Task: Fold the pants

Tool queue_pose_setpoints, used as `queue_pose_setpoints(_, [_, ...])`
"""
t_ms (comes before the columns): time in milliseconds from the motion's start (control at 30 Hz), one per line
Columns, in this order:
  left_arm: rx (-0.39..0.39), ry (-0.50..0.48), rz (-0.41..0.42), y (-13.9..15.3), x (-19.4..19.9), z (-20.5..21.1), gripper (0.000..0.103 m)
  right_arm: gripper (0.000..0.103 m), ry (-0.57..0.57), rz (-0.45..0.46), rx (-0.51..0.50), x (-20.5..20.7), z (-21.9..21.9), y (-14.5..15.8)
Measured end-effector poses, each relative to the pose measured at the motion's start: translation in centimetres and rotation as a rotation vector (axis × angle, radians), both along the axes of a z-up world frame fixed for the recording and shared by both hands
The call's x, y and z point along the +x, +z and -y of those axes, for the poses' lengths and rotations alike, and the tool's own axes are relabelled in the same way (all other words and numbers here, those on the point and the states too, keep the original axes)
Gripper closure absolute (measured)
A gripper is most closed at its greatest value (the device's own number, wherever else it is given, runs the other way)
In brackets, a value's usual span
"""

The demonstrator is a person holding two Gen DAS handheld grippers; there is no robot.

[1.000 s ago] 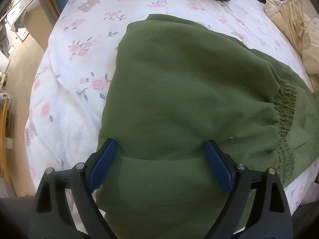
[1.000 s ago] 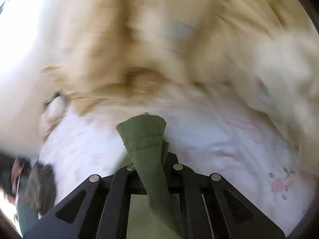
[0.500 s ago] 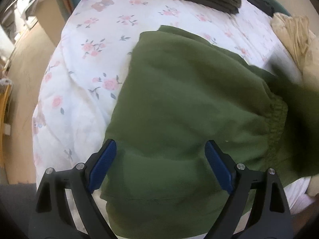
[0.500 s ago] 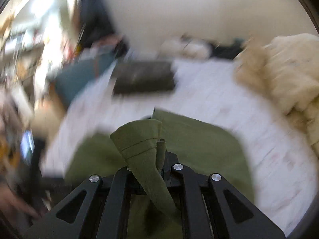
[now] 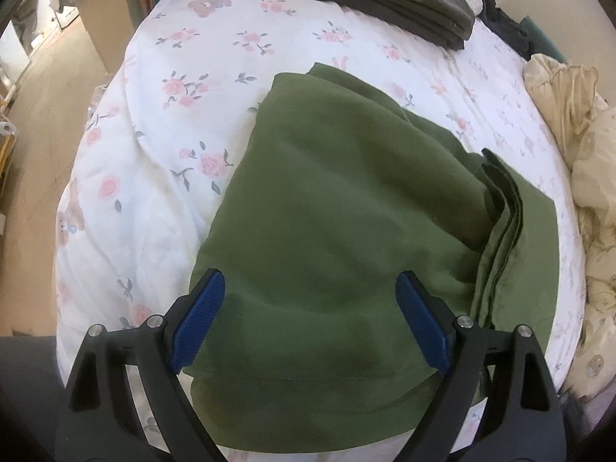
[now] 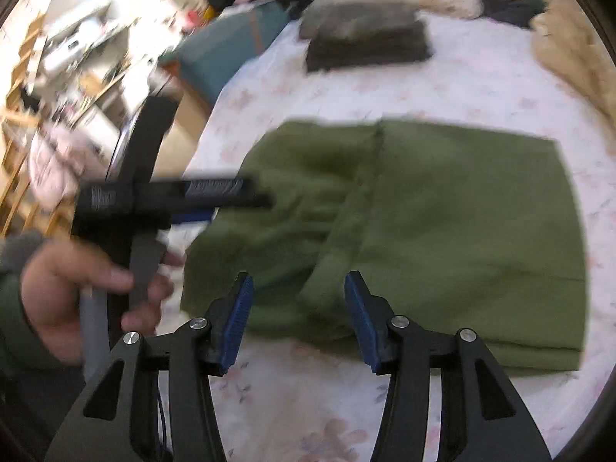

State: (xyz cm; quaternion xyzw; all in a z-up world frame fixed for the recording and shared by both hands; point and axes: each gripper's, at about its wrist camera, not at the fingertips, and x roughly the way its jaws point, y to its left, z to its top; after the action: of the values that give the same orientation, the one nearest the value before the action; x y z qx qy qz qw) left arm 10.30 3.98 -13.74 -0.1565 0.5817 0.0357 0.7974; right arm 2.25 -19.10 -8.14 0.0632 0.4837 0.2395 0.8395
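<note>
Green pants lie folded in a thick rectangle on the floral bedspread; layered edges show at their right side. My left gripper is open, its blue pads above the near end of the pants, holding nothing. In the right wrist view the pants lie flat ahead. My right gripper is open and empty just above their near edge. The left gripper also shows there, held in a hand at the pants' left edge.
A dark folded pile lies at the far side of the bed, also in the right wrist view. Cream bedding is bunched at the right. The bed edge and floor are to the left.
My right gripper carried the pant end over onto the pile and opened, letting it go. The pants now lie folded over, waistband covered. My left gripper drew back slightly, still open.
</note>
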Motion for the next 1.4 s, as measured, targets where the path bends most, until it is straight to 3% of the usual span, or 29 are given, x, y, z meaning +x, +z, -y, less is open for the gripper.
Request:
queue_pose_setpoints(67, [0.003,-0.003,0.006,0.1,-0.1,0.0,0.015,0.059,-0.097,-0.018,-0.023,2.0,1.5,0.0])
queue_pose_setpoints(100, [0.008,-0.008,0.01,0.2,-0.1,0.1,0.015,0.08,-0.149,-0.04,-0.049,3.6,2.0,-0.6])
queue_pose_setpoints(133, [0.01,-0.009,0.01,0.3,-0.3,0.0,0.015,0.089,-0.173,-0.071,-0.055,5.0,2.2,-1.4])
queue_pose_setpoints(233, [0.002,0.005,0.01,0.4,-0.3,-0.3,0.015,0.089,-0.181,-0.178,-0.057,6.9,1.9,-4.8])
queue_pose_setpoints(333, [-0.014,0.02,0.006,0.6,-0.1,-0.6,0.015,0.089,-0.047,-0.355,-0.045,5.9,-0.5,-8.1])
queue_pose_setpoints(400, [-0.031,0.037,0.007,0.8,0.0,-1.0,0.015,0.089,0.049,-0.392,-0.076,4.9,-1.5,-8.1])
queue_pose_setpoints(433, [-0.04,0.042,0.007,1.0,0.2,-1.0,0.015,0.089,0.085,-0.398,-0.095,4.2,-1.7,-7.7])
queue_pose_setpoints(533, [-0.054,0.05,0.014,1.4,0.5,-1.1,0.015,0.089,0.055,-0.298,-0.011,4.2,-0.3,-4.3])
queue_pose_setpoints(633, [-0.057,0.044,0.021,1.8,0.5,-0.7,0.015,0.089,-0.071,-0.139,-0.025,7.3,1.2,-0.7])
queue_pose_setpoints(667, [-0.06,0.038,0.02,1.8,0.6,-0.6,0.015,0.089,-0.11,-0.132,-0.033,8.7,1.4,-0.4])
queue_pose_setpoints(800, [-0.061,0.032,0.016,1.8,0.8,-0.3,0.015,0.089,-0.157,-0.226,-0.042,14.8,0.5,-4.2])
queue_pose_setpoints(867, [-0.069,0.029,0.012,1.8,1.0,-0.2,0.015,0.089,-0.125,-0.325,-0.103,16.7,-1.7,-8.2])
queue_pose_setpoints(933, [-0.062,0.03,0.013,1.8,1.1,-0.2,0.015,0.091,-0.098,-0.299,-0.187,16.9,-3.3,-10.1])
queue_pose_setpoints(1000, [-0.061,0.037,0.011,1.7,1.2,-0.3,0.015,0.091,-0.095,-0.263,-0.223,16.7,-4.0,-9.8])
queue_pose_setpoints(1167, [-0.073,0.037,0.006,1.8,1.5,0.0,0.015,0.085,-0.136,-0.216,-0.03,15.0,-0.5,-5.0])
queue_pose_setpoints(1200, [-0.075,0.034,0.01,1.9,1.5,0.2,0.015,0.08,-0.154,-0.188,0.024,14.0,1.1,-3.7])
queue_pose_setpoints(1300, [-0.072,0.023,0.032,2.6,1.5,0.7,0.015,0.049,-0.258,-0.143,0.105,11.6,6.5,-0.6])
queue_pose_setpoints(1400, [-0.053,0.015,0.058,3.3,1.5,1.0,0.015,0.044,-0.459,-0.119,0.116,9.0,12.5,0.4])
